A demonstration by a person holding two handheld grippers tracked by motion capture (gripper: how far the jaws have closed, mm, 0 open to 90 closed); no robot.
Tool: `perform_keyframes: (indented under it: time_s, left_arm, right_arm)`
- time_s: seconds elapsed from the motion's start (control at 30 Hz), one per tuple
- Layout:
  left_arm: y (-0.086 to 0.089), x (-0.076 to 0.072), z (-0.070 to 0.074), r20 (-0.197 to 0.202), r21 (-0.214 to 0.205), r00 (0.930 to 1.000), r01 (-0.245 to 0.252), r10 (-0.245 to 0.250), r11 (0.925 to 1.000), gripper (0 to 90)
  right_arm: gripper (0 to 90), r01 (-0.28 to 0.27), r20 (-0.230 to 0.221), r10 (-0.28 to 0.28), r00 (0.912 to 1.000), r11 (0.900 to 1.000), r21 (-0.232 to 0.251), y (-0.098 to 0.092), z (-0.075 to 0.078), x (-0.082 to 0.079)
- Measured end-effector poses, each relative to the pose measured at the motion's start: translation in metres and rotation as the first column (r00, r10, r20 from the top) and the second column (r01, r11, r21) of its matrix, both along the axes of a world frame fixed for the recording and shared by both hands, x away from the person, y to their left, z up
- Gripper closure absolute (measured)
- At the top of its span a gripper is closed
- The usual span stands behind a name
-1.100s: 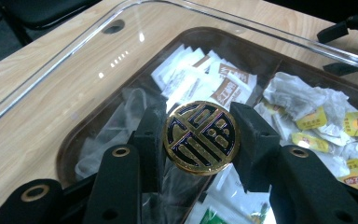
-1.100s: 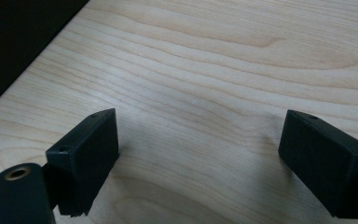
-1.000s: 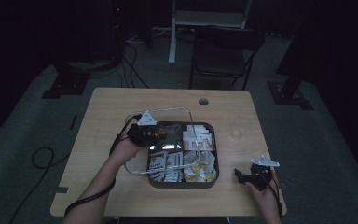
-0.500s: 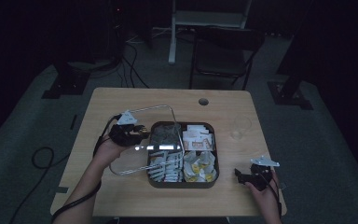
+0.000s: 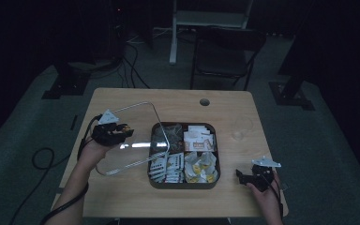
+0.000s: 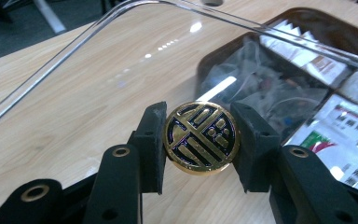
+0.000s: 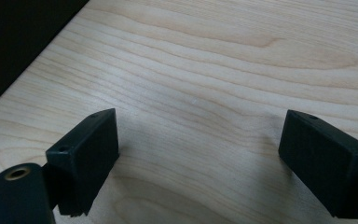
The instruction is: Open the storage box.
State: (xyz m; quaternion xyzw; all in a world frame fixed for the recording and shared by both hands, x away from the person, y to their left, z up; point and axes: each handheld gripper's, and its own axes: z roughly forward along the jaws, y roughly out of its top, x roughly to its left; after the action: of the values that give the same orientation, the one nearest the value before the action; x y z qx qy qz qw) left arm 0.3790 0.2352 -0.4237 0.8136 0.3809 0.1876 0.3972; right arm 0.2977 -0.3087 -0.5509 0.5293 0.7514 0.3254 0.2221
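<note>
Left gripper (image 6: pixel 199 140), fingers (image 6: pixel 151 144) clamped on the gold knob (image 6: pixel 200 138) of the clear lid (image 5: pixel 129 138), should lower it flat onto the counter (image 5: pixel 122 192) beside the tray (image 5: pixel 183 183); right gripper (image 7: pixel 198 158) gapes empty.

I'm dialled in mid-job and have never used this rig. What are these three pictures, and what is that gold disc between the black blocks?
No robot arm here: a person holds a two-jaw gripper in each hand at a wooden table. The high view looks down from above the person's side. The other two pictures come from cameras riding on each gripper, looking along its black jaws.

On the table stands a dark tray with compartments of packets and sachets. The left gripper is shut on the round gold knob of the tray's clear lid. In the high view the lid is held left of the tray, its right edge overlapping the tray's left side.

The right gripper is near the table's right front corner, jaws open, with bare wood between them in its own view.
</note>
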Motion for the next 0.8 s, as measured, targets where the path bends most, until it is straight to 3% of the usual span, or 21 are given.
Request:
perform_keyframes:
  time_s: [0.37, 0.6, 0.8]
  left_arm:
    - [0.038, -0.005, -0.008, -0.003, 0.004, 0.9954, -0.096, 0.096, 0.9954, 59.9]
    - [0.059, -0.007, -0.021, 0.002, 0.013, 0.9825, -0.186, 0.186, 0.9824, 59.9]
    - [0.069, -0.007, -0.035, -0.01, 0.012, 0.9725, -0.233, 0.233, 0.9725, 59.9]
  right_arm:
    - [11.5, 0.0, 0.0, 0.0, 1.0, 1.0, 0.0, 0.0, 0.0, 0.0]
    - [11.6, 0.0, 0.0, 0.0, 1.0, 1.0, 0.0, 0.0, 0.0, 0.0]
    - [11.5, 0.001, -0.001, -0.001, 1.0, 1.0, 0.0, 0.0, 0.0, 0.0]
